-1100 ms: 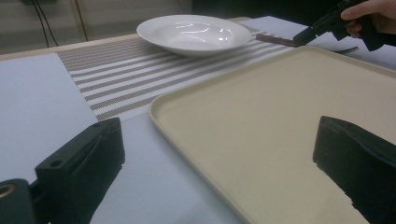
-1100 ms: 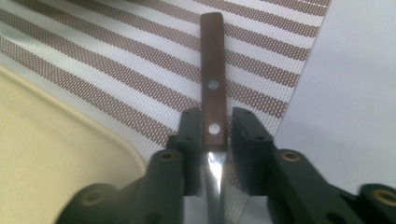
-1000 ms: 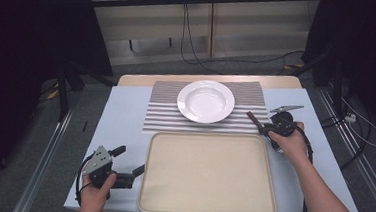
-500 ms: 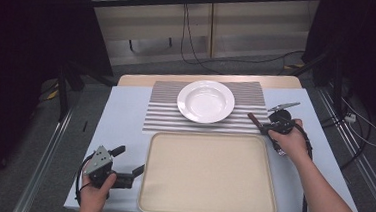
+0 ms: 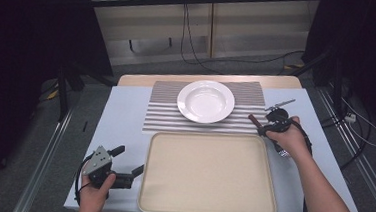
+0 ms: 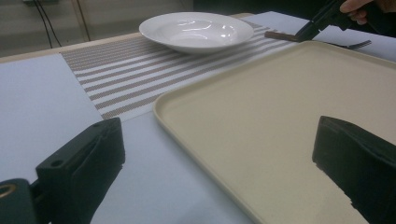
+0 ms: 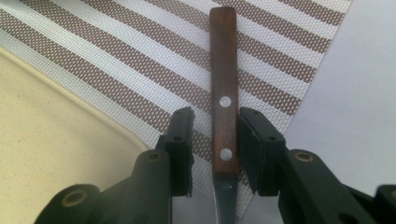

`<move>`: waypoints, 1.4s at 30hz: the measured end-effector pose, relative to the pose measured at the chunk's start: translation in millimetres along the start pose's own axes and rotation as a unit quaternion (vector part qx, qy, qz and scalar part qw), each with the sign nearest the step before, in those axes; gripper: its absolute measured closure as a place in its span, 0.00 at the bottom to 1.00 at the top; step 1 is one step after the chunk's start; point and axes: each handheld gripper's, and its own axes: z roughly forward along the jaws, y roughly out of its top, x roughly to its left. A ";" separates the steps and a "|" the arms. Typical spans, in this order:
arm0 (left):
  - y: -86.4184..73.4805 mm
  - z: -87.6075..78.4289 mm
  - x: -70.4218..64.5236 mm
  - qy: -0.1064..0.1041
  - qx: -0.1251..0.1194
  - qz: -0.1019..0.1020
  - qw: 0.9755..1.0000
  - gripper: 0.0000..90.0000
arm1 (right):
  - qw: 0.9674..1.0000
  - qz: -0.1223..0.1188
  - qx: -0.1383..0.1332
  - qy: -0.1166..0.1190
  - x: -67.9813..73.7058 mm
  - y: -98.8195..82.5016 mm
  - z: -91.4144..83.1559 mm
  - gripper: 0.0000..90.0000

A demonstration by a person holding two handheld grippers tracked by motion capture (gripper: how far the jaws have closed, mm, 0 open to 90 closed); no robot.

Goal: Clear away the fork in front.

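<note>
While the right gripper (image 7: 215,121) straddles the brown handle of the wooden-handled fork (image 7: 223,84), its jaws stand narrow, one on each side. A thin gap shows between pads and wood, so there is no squeeze. The jaws have just been opening, with the handle between them. The handle has two metal rivets and lies flat. Its free end rests on the striped placemat (image 7: 140,60), at the mat's near right corner, and the metal neck runs back under the gripper body. From the left gripper view the tines (image 6: 359,44) lie on the bare table past the mat, towards the right edge.

In the high view the right gripper (image 5: 262,127) and right hand (image 5: 289,140) sit just off the far right corner of the beige tray (image 5: 209,172).

The left gripper (image 5: 129,159) has its jaws wide apart with nothing between them. It is low at the near left corner of the table (image 5: 125,111), just beside the tray's left rim, held by the left hand (image 5: 95,187).

The white plate (image 5: 206,101) sits centred on the placemat at the far side of the table, well apart from both grippers. The tray lies bare along the near edge and touches the mat's near border.
</note>
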 end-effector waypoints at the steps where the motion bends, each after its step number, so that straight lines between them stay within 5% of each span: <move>1: 0.2 0.2 -0.1 0.000 0.000 0.001 1.000 0.03 | 1.000 0.000 0.006 0.000 -0.6 1.6 0.1 0.73; 9: -0.9 -1.9 2.1 0.000 -0.001 0.001 1.000 0.03 | 1.000 0.009 0.010 0.006 -6.9 3.0 -0.5 0.86; 20: 0.5 -0.1 2.1 0.001 0.002 0.000 1.000 0.03 | 0.999 0.004 0.034 -0.008 -3.3 9.7 2.0 0.85; 29: 3.5 2.8 3.2 -0.002 -0.007 -0.007 1.000 0.03 | 1.000 0.027 0.008 0.009 -8.7 3.3 3.5 0.85; 34: 3.9 2.6 2.6 -0.003 -0.007 -0.007 1.000 0.03 | 0.999 0.006 0.032 -0.020 -0.6 10.9 5.4 0.86; 42: 3.9 2.8 2.3 -0.006 -0.007 -0.007 1.000 0.03 | 0.999 0.021 0.043 -0.025 0.9 13.9 5.3 0.86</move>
